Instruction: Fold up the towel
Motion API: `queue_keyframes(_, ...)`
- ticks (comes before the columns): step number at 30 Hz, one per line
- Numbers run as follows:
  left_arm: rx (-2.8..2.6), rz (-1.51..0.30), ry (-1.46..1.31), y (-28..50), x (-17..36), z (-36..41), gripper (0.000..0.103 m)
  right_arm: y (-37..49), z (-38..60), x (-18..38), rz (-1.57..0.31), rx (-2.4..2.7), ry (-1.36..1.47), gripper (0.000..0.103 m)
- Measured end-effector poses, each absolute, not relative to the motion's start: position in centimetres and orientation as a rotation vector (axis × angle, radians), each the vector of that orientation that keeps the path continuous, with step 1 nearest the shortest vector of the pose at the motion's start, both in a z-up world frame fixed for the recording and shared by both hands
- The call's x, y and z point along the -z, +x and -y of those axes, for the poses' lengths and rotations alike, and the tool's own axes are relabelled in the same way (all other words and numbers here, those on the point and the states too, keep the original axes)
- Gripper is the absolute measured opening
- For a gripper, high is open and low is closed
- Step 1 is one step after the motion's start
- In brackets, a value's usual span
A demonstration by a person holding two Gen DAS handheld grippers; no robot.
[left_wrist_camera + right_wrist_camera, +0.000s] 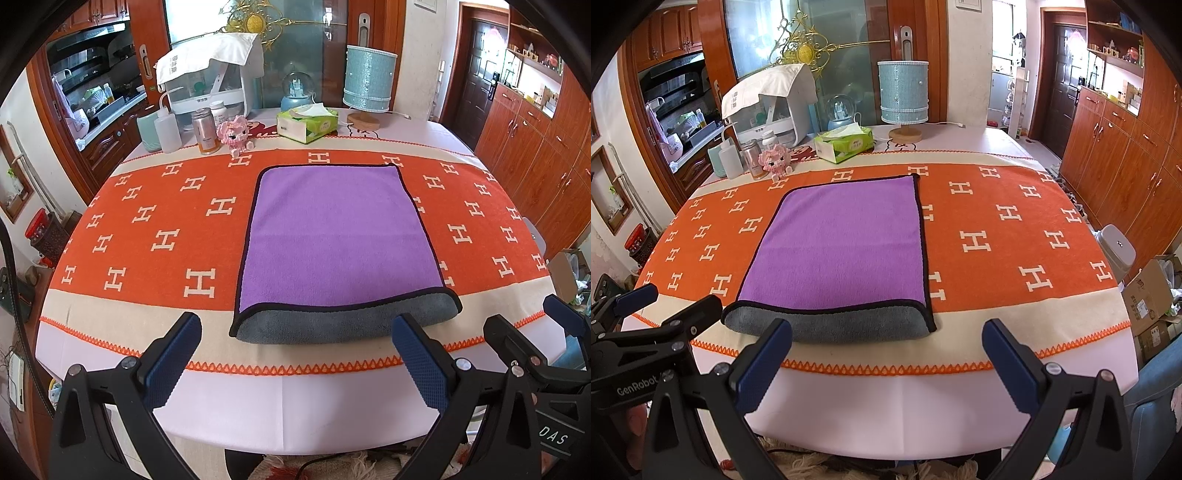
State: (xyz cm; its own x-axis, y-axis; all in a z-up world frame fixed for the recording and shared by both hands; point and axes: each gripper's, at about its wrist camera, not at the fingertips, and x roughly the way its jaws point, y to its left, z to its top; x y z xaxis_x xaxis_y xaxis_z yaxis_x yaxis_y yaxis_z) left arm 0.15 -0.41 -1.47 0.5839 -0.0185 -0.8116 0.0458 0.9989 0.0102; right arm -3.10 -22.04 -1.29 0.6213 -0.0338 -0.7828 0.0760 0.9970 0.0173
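A purple towel [340,240] with a black border and grey underside lies folded flat on the orange H-patterned cloth [155,221]; its grey fold faces me at the near edge. It also shows in the right wrist view [842,247]. My left gripper [295,354] is open and empty, held just in front of the towel's near edge. My right gripper [886,358] is open and empty, in front of the towel's near right corner. The right gripper also shows at the right of the left wrist view [532,332], and the left gripper at the left of the right wrist view [668,299].
At the table's far side stand a tissue box [306,123], a blue lamp [369,83], a snow globe [295,92], bottles [205,129], a pink toy [234,134] and a white covered appliance [210,77]. Wooden cabinets [1126,155] line the right. A grey stool [1117,251] stands by the table's right edge.
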Motion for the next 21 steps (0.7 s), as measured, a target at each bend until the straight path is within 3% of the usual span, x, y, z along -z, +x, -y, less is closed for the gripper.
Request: queue_keyframes(21,0.035,-0.962,0.01,2.1,2.1,-0.9,0.102,-2.0,23.1,2.1,-0.911,0.093,0.076,0.103)
